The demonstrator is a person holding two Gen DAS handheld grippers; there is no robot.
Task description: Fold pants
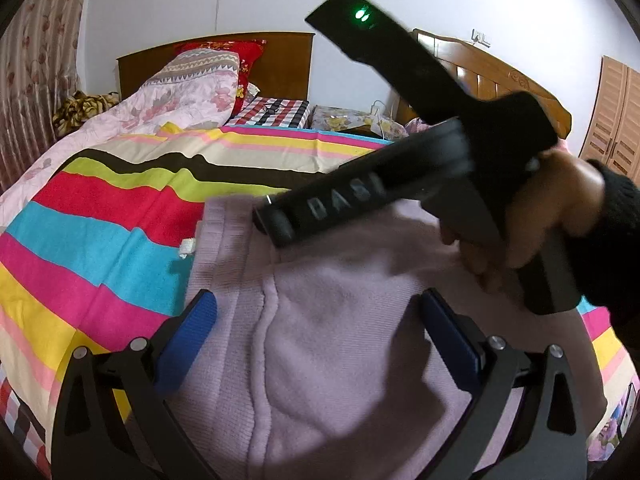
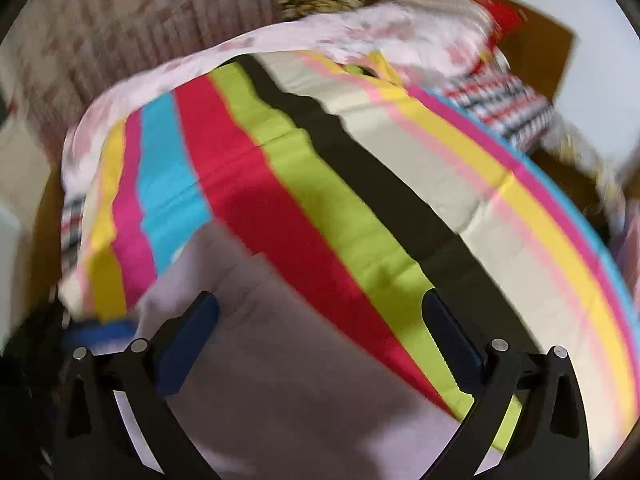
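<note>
1. The right wrist view is smeared by motion blur, so the far end of the bed, the curtain and the pillows there are hard to make out.
2. In the left wrist view the right gripper's body and the hand (image 1: 532,216) holding it cover the right part of the pants (image 1: 328,320); its fingertips are not seen in that view.
3. The lower edge of the pants is cut off by the frame in both views.
4. The pale lilac pants lie on the striped bedsheet (image 1: 100,240), seam and waistband towards the left.
5. The left gripper (image 1: 320,336) hovers over the pants with its jaws spread wide and nothing pinched between the blue pads.
6. The right gripper (image 2: 320,340) is also spread wide and empty; the pants (image 2: 260,360) lie below its left finger, the sheet (image 2: 360,208) below its right.
</note>
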